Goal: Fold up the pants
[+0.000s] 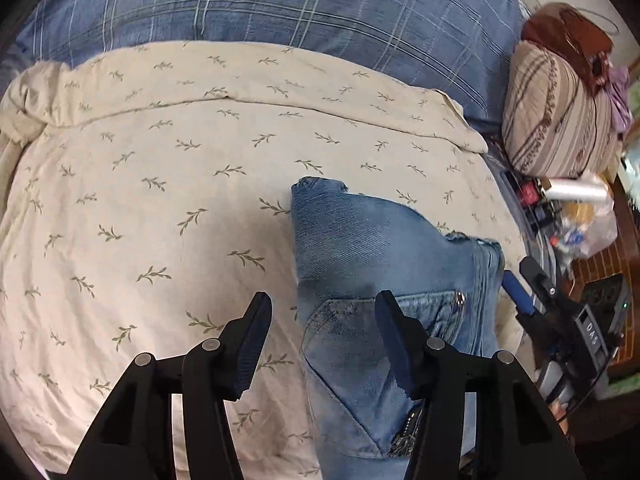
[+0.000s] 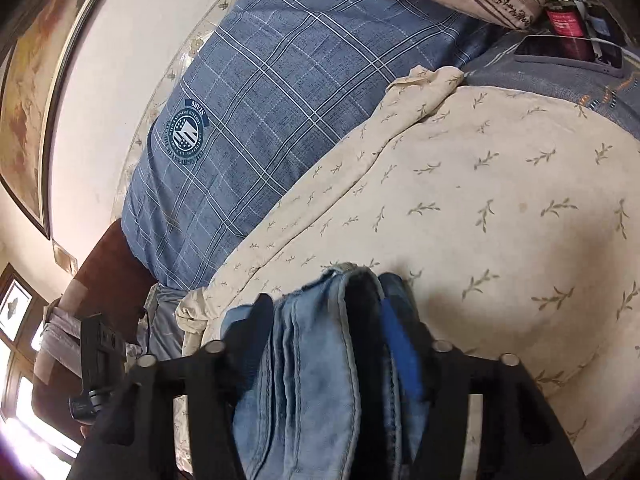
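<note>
Folded light-blue jeans (image 1: 380,248) lie on the cream leaf-print bedspread (image 1: 160,200), a back pocket facing up. My left gripper (image 1: 326,344) hovers open over their left edge, its right finger (image 1: 396,344) above the pocket and its left finger above bare sheet. My right gripper (image 1: 528,288) is at the jeans' right edge. In the right wrist view the thick denim stack (image 2: 316,360) fills the gap between the fingers of the right gripper (image 2: 332,320), which is shut on it. The left gripper's body (image 2: 100,360) shows at the far left.
A blue plaid duvet (image 1: 280,0) is heaped along the far side of the bed. A striped pillow (image 1: 560,120) and a clutter of bags and small items (image 1: 580,216) sit at the right. A phone (image 2: 568,56) and a red can (image 2: 564,24) lie near the pillow.
</note>
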The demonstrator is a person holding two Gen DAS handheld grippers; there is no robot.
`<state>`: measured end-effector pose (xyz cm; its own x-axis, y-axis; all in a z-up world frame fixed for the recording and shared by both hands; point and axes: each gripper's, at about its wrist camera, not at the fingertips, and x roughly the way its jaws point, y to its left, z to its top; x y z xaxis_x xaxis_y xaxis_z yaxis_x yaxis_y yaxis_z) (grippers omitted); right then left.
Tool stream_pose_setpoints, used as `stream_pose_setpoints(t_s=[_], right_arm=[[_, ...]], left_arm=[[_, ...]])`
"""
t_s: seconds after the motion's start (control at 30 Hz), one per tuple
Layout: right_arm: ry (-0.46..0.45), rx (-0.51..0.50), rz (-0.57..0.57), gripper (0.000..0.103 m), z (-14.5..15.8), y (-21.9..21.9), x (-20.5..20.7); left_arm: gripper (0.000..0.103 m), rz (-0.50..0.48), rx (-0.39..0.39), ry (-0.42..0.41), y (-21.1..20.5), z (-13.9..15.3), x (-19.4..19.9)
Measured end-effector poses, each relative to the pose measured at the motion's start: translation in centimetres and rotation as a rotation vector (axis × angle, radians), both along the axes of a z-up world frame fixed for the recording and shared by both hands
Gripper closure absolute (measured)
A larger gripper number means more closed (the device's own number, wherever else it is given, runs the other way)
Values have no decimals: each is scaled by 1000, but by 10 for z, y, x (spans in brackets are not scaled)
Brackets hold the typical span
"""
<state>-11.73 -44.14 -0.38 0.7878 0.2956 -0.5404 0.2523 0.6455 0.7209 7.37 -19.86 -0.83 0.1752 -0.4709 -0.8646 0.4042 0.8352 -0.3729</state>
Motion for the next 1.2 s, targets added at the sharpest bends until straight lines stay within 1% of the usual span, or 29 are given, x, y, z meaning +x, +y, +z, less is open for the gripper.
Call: stream_pose_setpoints(t_s=[0.07, 0.1, 0.13, 0.17, 0.2, 0.23, 0.3, 0.33, 0.37, 0.4, 0.43, 0.47, 0.53, 0.57, 0.6, 0.63, 0.67, 0.73, 0.83, 0.87, 0.9, 0.93, 0.97, 1.0, 1.03, 1.07, 1.1, 1.13, 1.2], right_arm=[[32, -30, 31, 42, -5, 5, 13], [73, -43, 55, 41, -9, 12, 24], [118, -59, 77, 48, -14, 18, 33], [105, -83, 93, 82, -11, 22, 36], [55, -80, 137, 83, -4, 26, 38], [19, -118, 148, 83, 7, 31, 36], [2, -247, 150, 83, 20, 40, 36], [48, -284, 155, 82, 14, 41, 41], [116, -325, 161, 78, 1, 41, 48], [149, -335, 175, 79, -10, 41, 51], [147, -309, 178, 78, -15, 39, 50], [131, -272, 163, 71, -10, 35, 45], [98, -198, 130, 64, 6, 29, 29], [81, -159, 113, 58, 13, 26, 17], [69, -106, 99, 52, 17, 23, 5], [57, -36, 85, 38, 16, 19, -9], [52, 28, 70, 30, 13, 17, -26], [71, 100, 54, 30, 1, 16, -52], [110, 159, 64, 30, -18, 27, -78], [111, 168, 79, 33, -25, 32, -80], [121, 152, 87, 39, -29, 39, -81], [145, 103, 100, 63, -31, 49, -77], [156, 71, 112, 71, -30, 56, -73], [147, 16, 120, 76, -19, 62, -71], [113, -19, 117, 83, -7, 63, -71], [60, -59, 110, 87, 9, 62, -73], [17, -110, 96, 87, 27, 61, -76], [2, -165, 93, 87, 39, 60, -77], [26, -258, 86, 87, 43, 59, -75]], left_arm=[[50, 1, 5, 45, -6, -10, 2], [50, -1, 13, 61, -7, -14, 4], [50, -9, 19, 72, -8, -18, 4], [50, -24, 24, 66, -14, -20, 4], [50, -28, 37, 44, -18, -20, 4], [46, -29, 58, 13, -22, -21, 3], [36, -30, 98, -41, -33, -26, 0], [33, -26, 108, -53, -39, -30, 1], [30, -24, 115, -61, -43, -33, 2], [30, -20, 117, -60, -45, -34, 4], [30, -15, 117, -54, -44, -34, 4], [32, -15, 106, -41, -40, -31, 4], [36, -18, 89, 1, -28, -26, 3], [40, -24, 71, 37, -18, -23, 0], [41, -31, 58, 51, -10, -18, -5], [41, -35, 40, 61, 1, -16, -11], [40, -30, 18, 68, 15, -15, -18], [39, -15, -16, 91, 37, -20, -30], [38, -24, -55, 187, 53, -44, -49], [38, -25, -60, 194, 54, -49, -53], [38, -12, -54, 199, 54, -53, -54], [41, -16, -58, 210, 53, -55, -54], [54, -40, -72, 231, 49, -53, -56], [67, -61, -80, 230, 45, -47, -58], [67, -80, -78, 210, 41, -41, -61], [67, -95, -56, 153, 35, -32, -65], [67, -102, -35, 110, 30, -28, -68], [66, -109, -16, 85, 23, -29, -72], [65, -118, 22, 92, 11, -41, -76]])
